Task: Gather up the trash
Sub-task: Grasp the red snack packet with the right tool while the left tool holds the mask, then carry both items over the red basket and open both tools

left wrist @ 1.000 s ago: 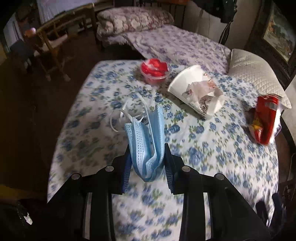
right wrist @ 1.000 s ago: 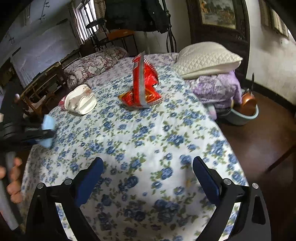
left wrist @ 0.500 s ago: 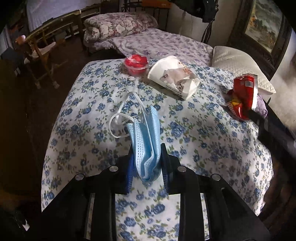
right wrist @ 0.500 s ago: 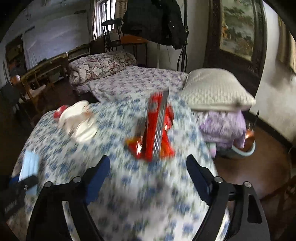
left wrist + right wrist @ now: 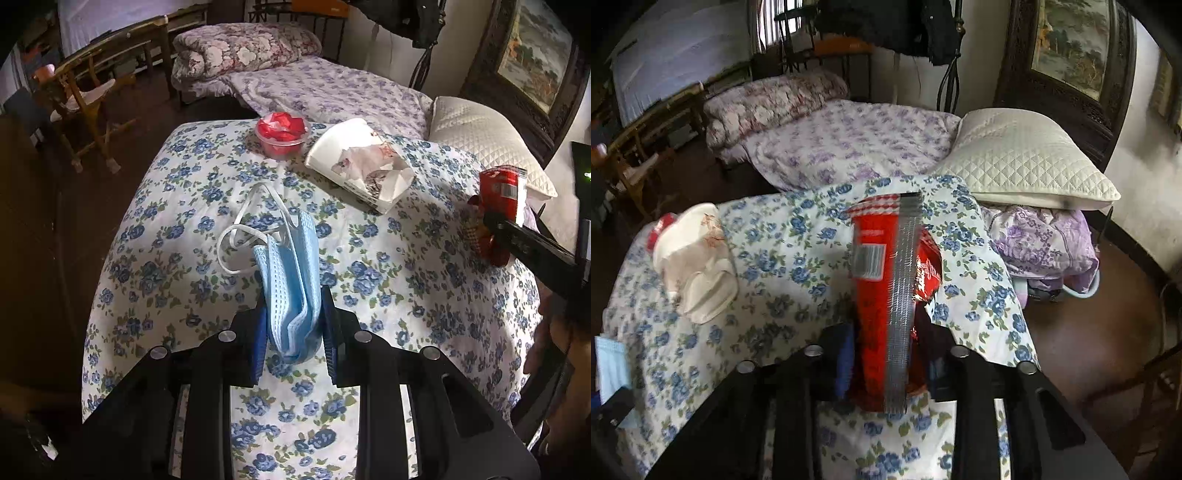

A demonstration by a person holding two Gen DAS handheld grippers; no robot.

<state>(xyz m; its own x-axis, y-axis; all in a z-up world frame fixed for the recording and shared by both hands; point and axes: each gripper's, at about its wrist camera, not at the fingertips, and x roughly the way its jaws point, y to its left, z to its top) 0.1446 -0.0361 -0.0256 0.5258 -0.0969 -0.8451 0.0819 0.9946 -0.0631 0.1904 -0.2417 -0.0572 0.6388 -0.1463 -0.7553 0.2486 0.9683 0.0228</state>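
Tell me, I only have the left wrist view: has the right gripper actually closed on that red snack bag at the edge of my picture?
Observer: Yes. In the right wrist view the right gripper is shut on the red snack bag, which stands upright between its fingers.
Operator: What's past the table on that side?
Observer: A purple floral bundle lies under the white pillow, lower than the tablecloth.
Operator: And my left gripper?
Observer: A corner of the blue face mask shows at the left edge there; your own view shows the left gripper shut on it.
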